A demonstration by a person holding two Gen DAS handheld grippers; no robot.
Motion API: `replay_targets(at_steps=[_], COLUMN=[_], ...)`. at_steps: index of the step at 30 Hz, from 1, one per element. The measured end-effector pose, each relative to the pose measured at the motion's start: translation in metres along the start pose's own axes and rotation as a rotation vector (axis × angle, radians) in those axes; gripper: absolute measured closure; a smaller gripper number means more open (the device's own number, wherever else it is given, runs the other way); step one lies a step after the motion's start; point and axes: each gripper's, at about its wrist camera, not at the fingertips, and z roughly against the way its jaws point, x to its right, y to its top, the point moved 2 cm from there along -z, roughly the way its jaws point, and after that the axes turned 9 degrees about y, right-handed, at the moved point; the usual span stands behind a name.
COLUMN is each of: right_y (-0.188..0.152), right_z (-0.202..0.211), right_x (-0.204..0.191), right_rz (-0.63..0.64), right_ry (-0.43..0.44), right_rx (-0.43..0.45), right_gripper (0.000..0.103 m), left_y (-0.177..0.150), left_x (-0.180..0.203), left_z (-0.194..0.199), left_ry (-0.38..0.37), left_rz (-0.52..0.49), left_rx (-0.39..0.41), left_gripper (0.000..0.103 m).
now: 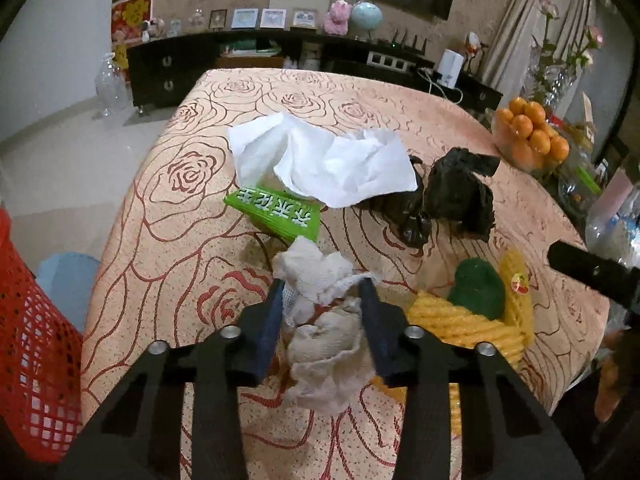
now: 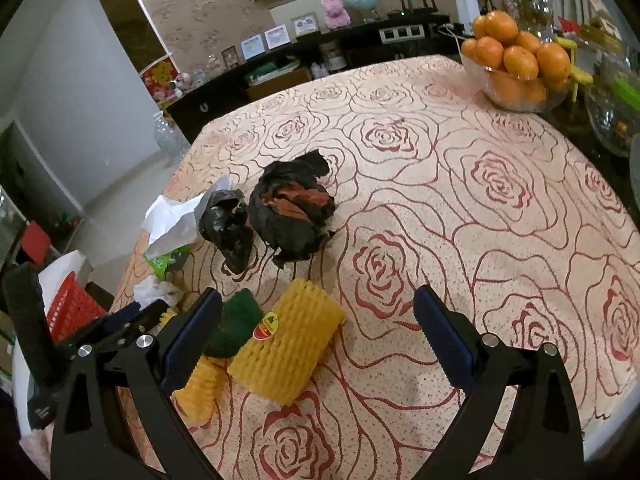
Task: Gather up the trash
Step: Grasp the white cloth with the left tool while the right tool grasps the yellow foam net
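Note:
A crumpled off-white tissue wad (image 1: 320, 316) lies on the rose-patterned tablecloth (image 1: 168, 248), and my left gripper (image 1: 322, 282) is shut on it, both blue pads pressing its sides. Beyond it are a green packet (image 1: 276, 212), a large white tissue (image 1: 320, 164) and two black plastic bag wads (image 1: 460, 188). To the right lies a yellow foam fruit net (image 1: 460, 322) with a dark green piece (image 1: 476, 290). My right gripper (image 2: 318, 294) stands open over the yellow net (image 2: 288, 344), touching nothing. The bigger black wad (image 2: 292, 216) shows red-brown inside.
A red mesh basket (image 1: 32, 320) stands off the table's left edge. At the far right corner a glass bowl of oranges (image 2: 516, 60) sits among glassware. A dark sideboard (image 1: 168, 68) runs along the back wall.

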Motion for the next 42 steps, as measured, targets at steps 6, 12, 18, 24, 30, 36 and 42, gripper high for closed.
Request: replay_targets(at_steps=[6, 12, 18, 24, 30, 36, 42], right_y=[-0.003, -0.006, -0.012, -0.022, -0.023, -0.023, -0.019], right_z=[-0.004, -0.011, -0.02, -0.035, -0.037, -0.037, -0.033], right_x=[-0.002, -0.006, -0.013, -0.017, -0.02, -0.024, -0.03], right_rz=[-0.002, 0.02, 0.061, 0.09, 0.112, 0.122, 0.162], right_ry=[0.006, 0.0, -0.006, -0.007, 0.009, 0.037, 0.036], right_rx=[-0.014, -0.032, -0.058, -0.121, -0.123, -0.127, -0.111], right_gripper=[0.01, 0.01, 0.01, 0.026, 0.038, 0.05, 0.064], left_y=[-0.003, 0.003, 0.006, 0.003, 0.002, 0.0, -0.001], left_x=[-0.006, -0.032, -0.057, -0.07, -0.07, -0.069, -0.069], left_z=[0.009, 0.037, 0.054, 0.055, 0.057, 0.057, 0.056], left_ry=[-0.004, 0.027, 0.082, 0.101, 0.118, 0.124, 0.129], left_rz=[0.006, 0.072, 0.121, 0.139, 0.127, 0.12, 0.12], left_rx=[0.019, 0.087, 0.127, 0.12, 0.128, 0.128, 0.133], left_gripper=[0.074, 0.075, 0.075, 0.075, 0.075, 0.075, 0.075])
